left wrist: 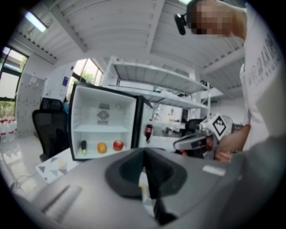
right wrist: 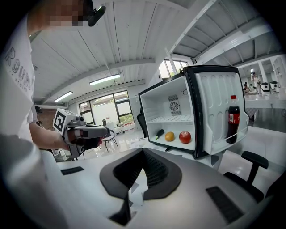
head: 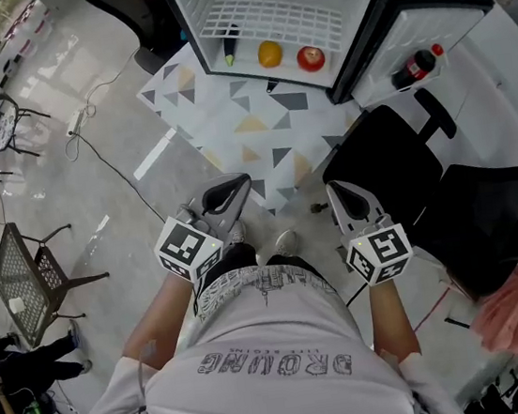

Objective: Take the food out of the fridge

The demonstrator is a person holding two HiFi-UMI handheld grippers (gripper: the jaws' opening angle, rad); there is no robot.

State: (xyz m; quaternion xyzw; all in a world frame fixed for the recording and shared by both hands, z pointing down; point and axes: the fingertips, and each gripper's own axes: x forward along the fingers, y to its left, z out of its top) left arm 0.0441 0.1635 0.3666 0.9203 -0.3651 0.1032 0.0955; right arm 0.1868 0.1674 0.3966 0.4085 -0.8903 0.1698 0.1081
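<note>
Fridge (head: 353, 18) stands open on a patterned mat (head: 229, 120), door (head: 425, 28) swung out to the right.

Food lies in a row on the fridge floor, under the wire shelf (head: 262, 16), near the front edge:
- dark green vegetable (head: 230, 54), towards the left wall
- orange (head: 269, 54), mid-floor
- apple (head: 311, 57), towards the right wall, hinge side

All three apart from each other, none touched. A cola bottle (head: 416, 67) stands upright in the door shelf.

Left gripper (head: 240, 184): fingers pressed together at the tips, nothing between them. It is held out in front of the person, well short of the fridge, over the near edge of the mat and pointing at the open front.

Right gripper (head: 336, 187): fingers likewise closed tip to tip, empty. It is level with the left one and well apart from it, beside a black chair (head: 394, 155).

Both gripper views look across the closed tips to the lit fridge interior, food in plain sight.
</note>
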